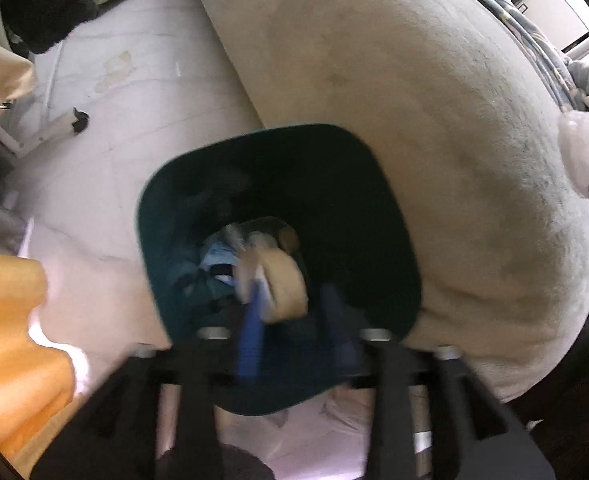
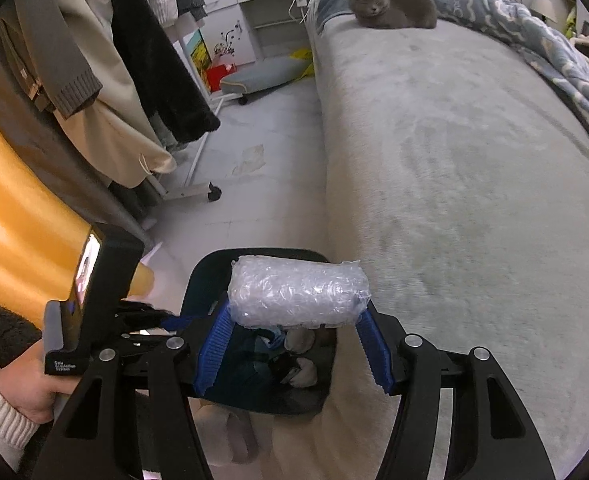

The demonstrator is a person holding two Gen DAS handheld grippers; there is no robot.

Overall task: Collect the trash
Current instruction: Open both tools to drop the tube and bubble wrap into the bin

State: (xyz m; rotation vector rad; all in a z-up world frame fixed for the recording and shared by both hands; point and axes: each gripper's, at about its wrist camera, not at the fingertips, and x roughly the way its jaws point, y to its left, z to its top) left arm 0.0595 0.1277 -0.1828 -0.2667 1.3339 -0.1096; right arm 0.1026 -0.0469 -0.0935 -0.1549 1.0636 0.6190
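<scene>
A: What fills most of the view?

B: A grey bed (image 2: 454, 168), with a grey cat (image 2: 390, 2) curled at its far end and a blue patterned quilt (image 2: 534, 36) along its far side. To the left is pale tiled floor (image 2: 262, 184) and a rack of hanging coats (image 2: 106, 80).

A: And the bin?

B: A dark teal trash bin (image 1: 358, 200) stands on the floor, pressed against the side of the bed. Crumpled paper and other scraps (image 1: 278, 276) lie at its bottom.

A: What is the right tool doing?

B: The right tool (image 2: 294, 320) grips a roll of bubble wrap (image 2: 298, 296) crosswise between its blue fingers (image 2: 216, 344), spread fairly wide to span the roll. It hangs right above the bin's open mouth.

A: The left tool?

B: The left tool (image 1: 290, 312) points down into the bin. Its blue fingers (image 1: 250, 340) are blurred but stand apart, with a gap between them. One finger overlaps a tan scrap in the picture; I cannot tell whether it touches it.
</scene>
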